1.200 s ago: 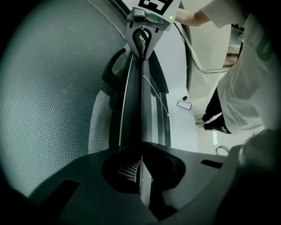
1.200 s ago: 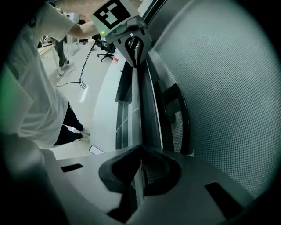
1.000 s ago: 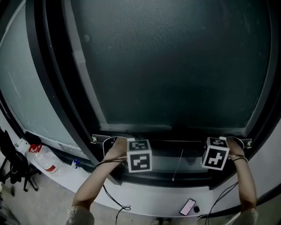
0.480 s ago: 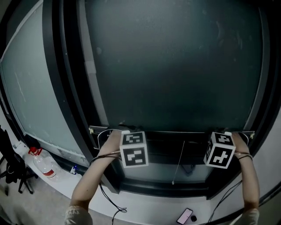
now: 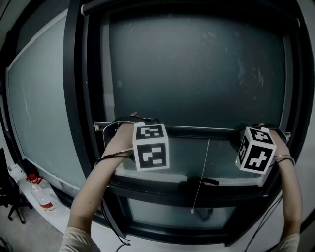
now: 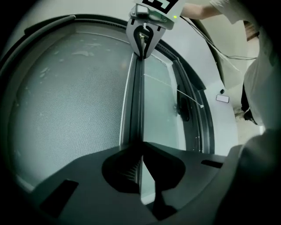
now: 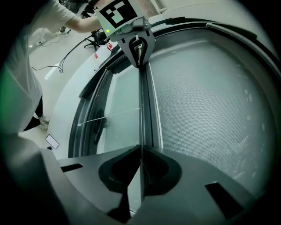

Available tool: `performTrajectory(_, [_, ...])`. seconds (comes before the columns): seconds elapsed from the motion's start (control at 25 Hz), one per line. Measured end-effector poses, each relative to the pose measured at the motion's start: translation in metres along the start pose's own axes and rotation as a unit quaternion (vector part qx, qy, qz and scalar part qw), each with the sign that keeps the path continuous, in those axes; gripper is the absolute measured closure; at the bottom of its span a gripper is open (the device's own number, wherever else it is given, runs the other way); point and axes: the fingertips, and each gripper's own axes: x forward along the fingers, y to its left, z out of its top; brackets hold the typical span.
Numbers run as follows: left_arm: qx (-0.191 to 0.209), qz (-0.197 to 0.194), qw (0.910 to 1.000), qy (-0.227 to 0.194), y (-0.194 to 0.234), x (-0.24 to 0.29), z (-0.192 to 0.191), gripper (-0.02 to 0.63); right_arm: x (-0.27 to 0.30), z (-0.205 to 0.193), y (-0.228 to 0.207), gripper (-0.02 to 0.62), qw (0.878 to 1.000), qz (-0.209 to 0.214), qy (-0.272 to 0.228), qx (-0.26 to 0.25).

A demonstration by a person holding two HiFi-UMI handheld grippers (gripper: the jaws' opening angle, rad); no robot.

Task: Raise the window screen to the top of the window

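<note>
Window screen: the mesh [image 5: 197, 74] covers the upper pane. Its bottom rail [image 5: 197, 131] lies level about midway up the opening, well apart from the top housing [image 5: 187, 7].
Change noted: over the last second we find the rail carried upward with both hands. A wider band of bare glass [image 5: 216, 157] now shows under it, and the pull cord [image 5: 201, 172] dangles from the rail across that glass.
Bearing on the task: we judge the lift well under way but unfinished. The rail has stayed level, so the two ends appear to be rising evenly.
Left hand-held gripper [image 6: 140, 149]: jaws almost together, pinched on the thin lip of the rail near its left end.
Right hand-held gripper [image 7: 140, 149]: likewise narrow, clamped on the same lip near the right end.
Surroundings: dark window frame [image 5: 74, 98]; a bottle [image 5: 40, 196] low at the left.
</note>
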Motion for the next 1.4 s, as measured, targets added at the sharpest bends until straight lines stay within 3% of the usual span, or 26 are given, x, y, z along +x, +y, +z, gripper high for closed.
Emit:
performTrajectory(0.28, [0.005,0.052,0.9985,-0.018,0.067,-0.035,0.003,0.588,-0.032,0.008,-0.065,0.575,0.997,-0.067,0.011,-0.025])
performTrajectory(0.48, [0.007,0.092,0.9957,-0.008,0.12,-0.062,0.008,0.588,-0.06,0.013,-0.119,0.575,0.994,-0.109,0.015,-0.029])
performTrajectory(0.64, [0.007,0.144,0.9895,0.012,0.169,-0.088,0.01,0.588,-0.084,0.018,-0.168,0.575,0.986,-0.162,0.017,-0.042])
performTrajectory(0.8, [-0.008,0.187,0.9822,-0.014,0.215,-0.114,0.018,0.586,-0.11,0.019,-0.212,0.575,0.975,-0.22,0.005,-0.034])
performTrajectory(0.88, [-0.006,0.222,0.9748,-0.022,0.237,-0.126,0.016,0.586,-0.119,0.023,-0.235,0.575,0.967,-0.252,0.001,-0.03])
performTrajectory(0.96, [0.013,0.275,0.9613,-0.016,0.26,-0.135,0.017,0.586,-0.128,0.025,-0.257,0.575,0.959,-0.281,0.009,-0.033])
performTrajectory(1.16, [0.021,0.407,0.9132,-0.001,0.303,-0.156,0.022,0.586,-0.147,0.03,-0.297,0.575,0.941,-0.337,0.003,-0.043])
performTrajectory(1.28, [0.01,0.423,0.9059,-0.01,0.318,-0.162,0.022,0.586,-0.154,0.03,-0.311,0.575,0.936,-0.35,-0.008,-0.032])
performTrajectory(1.4, [0.026,0.446,0.8946,-0.003,0.333,-0.171,0.024,0.587,-0.163,0.031,-0.326,0.575,0.927,-0.374,-0.006,-0.04])
